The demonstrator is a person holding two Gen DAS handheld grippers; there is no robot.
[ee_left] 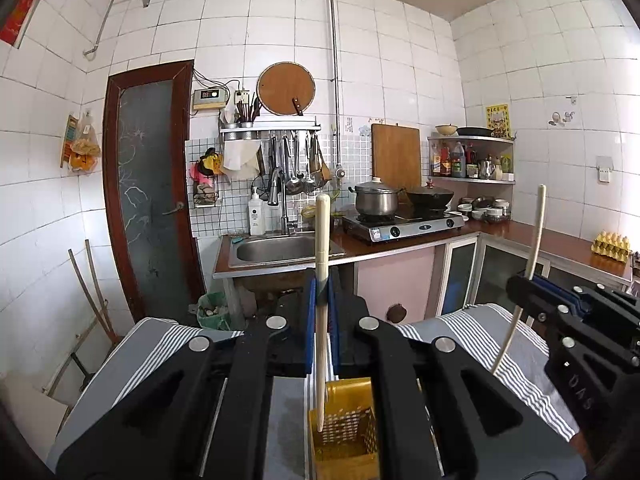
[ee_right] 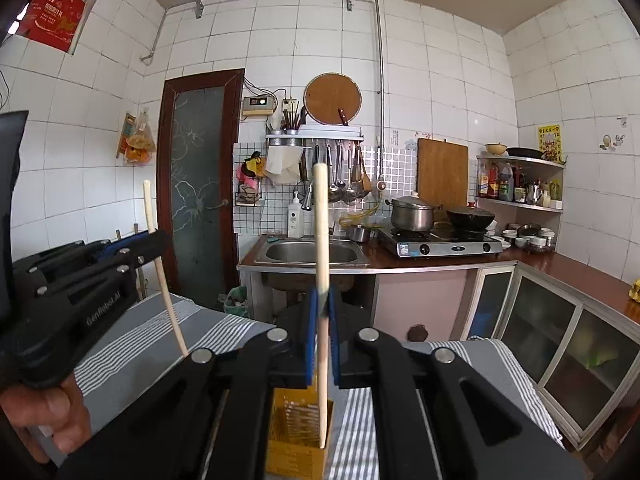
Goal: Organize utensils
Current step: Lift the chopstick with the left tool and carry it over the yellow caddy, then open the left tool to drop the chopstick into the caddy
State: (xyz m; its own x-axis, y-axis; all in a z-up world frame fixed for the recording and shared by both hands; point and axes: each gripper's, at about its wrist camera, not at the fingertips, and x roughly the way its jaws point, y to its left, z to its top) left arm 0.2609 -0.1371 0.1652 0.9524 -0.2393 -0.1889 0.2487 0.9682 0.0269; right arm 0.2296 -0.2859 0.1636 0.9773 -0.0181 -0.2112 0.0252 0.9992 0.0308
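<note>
My left gripper [ee_left: 322, 292] is shut on a pale wooden chopstick [ee_left: 322, 240], held nearly upright between the blue pads. Its lower tip hangs over the mouth of a yellow perforated utensil holder [ee_left: 344, 420] on the striped grey cloth [ee_left: 144, 356]. My right gripper [ee_right: 323, 304] is shut on a second chopstick [ee_right: 320, 220], also upright, with its tip at the holder [ee_right: 298, 432]. Each view shows the other gripper beside it: the right gripper [ee_left: 528, 280] with its chopstick [ee_left: 536, 232], and the left gripper [ee_right: 154, 240] with its chopstick [ee_right: 168, 300], held by a hand [ee_right: 48, 412].
Beyond the cloth-covered table stands a counter with a steel sink [ee_left: 280, 250], a gas stove [ee_left: 404, 228] bearing a pot and a wok, and an egg tray [ee_left: 610, 244]. Utensils hang on a wall rack [ee_left: 296, 168]. A brown door [ee_left: 150, 192] and a green bin [ee_left: 214, 310] are at the left.
</note>
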